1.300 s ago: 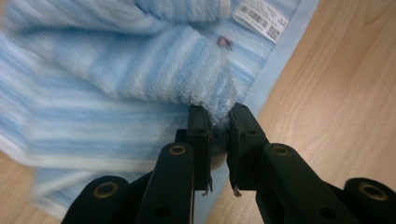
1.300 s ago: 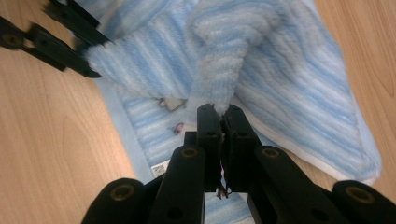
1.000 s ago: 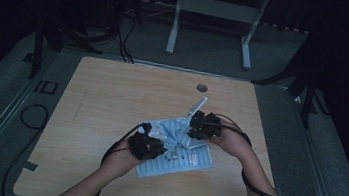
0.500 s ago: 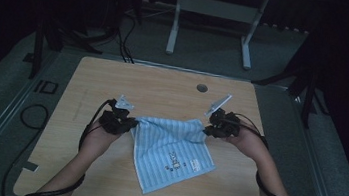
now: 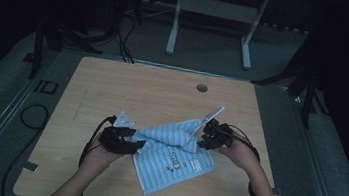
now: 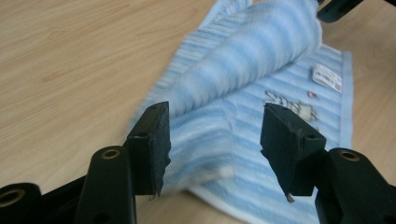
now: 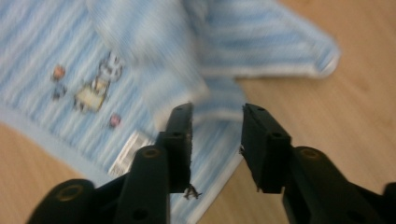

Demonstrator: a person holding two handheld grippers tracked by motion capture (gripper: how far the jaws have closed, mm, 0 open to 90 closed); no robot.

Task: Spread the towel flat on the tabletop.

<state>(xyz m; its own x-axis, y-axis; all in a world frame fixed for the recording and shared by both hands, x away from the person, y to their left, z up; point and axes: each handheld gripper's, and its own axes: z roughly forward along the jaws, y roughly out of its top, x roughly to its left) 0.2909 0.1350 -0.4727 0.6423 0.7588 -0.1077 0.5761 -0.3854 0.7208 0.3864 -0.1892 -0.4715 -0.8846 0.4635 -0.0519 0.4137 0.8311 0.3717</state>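
Note:
A light blue striped towel (image 5: 170, 160) with a small cartoon print and a white label lies on the wooden table (image 5: 152, 95), its far part folded loosely over itself. My left gripper (image 5: 137, 145) sits at the towel's left edge. In the left gripper view its jaws (image 6: 215, 140) have just been opening and stand apart, with the slack towel (image 6: 252, 60) lying between and beyond them, untouched by the pads. My right gripper (image 5: 203, 141) is at the towel's right corner. Its jaws (image 7: 217, 140) have also just opened, hovering over the towel (image 7: 93, 56) without pressing it.
A round cable hole (image 5: 202, 88) sits near the table's far edge. Bare wood lies to the left and beyond the towel. Cables (image 5: 34, 116) trail on the floor at the left, and a white frame (image 5: 214, 7) stands behind the table.
Half a second ago both grippers held the towel's far edge stretched between them. Now both have let go and dropped nearer, and that edge has fallen slack onto the towel.

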